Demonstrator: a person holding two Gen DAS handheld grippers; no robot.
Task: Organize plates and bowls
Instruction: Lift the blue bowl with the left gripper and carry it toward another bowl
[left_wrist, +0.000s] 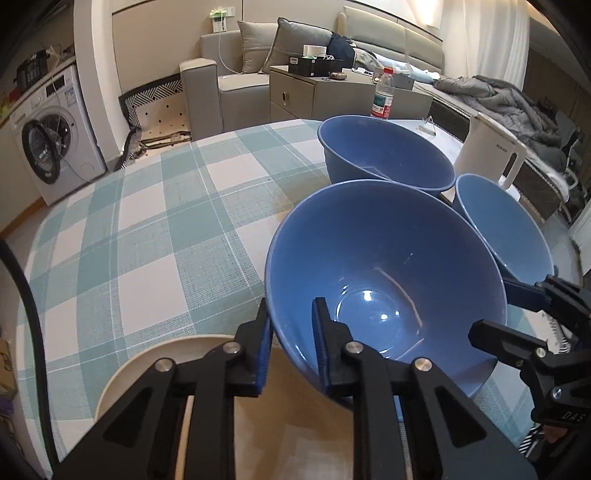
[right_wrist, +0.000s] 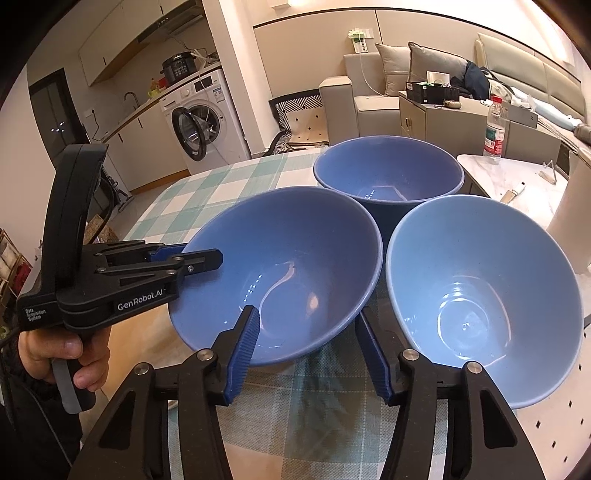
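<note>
Three blue bowls stand close together on the checked tablecloth (left_wrist: 147, 221). My left gripper (left_wrist: 291, 317) is shut on the rim of the nearest bowl (left_wrist: 388, 266), one finger inside and one outside; that bowl tilts toward me. Seen from the right wrist, the left gripper (right_wrist: 207, 256) pinches the left rim of this middle bowl (right_wrist: 288, 266). My right gripper (right_wrist: 310, 343) straddles the bowl's near right rim, one pad inside and one below outside, with a gap left. A darker bowl (right_wrist: 388, 173) sits behind it and a lighter bowl (right_wrist: 480, 295) to the right.
A beige plate (left_wrist: 147, 369) lies under my left gripper at the table's near edge. A white kettle (left_wrist: 487, 155) and a water bottle (left_wrist: 384, 96) stand behind the bowls. A person's hand (right_wrist: 74, 354) holds the left gripper's handle.
</note>
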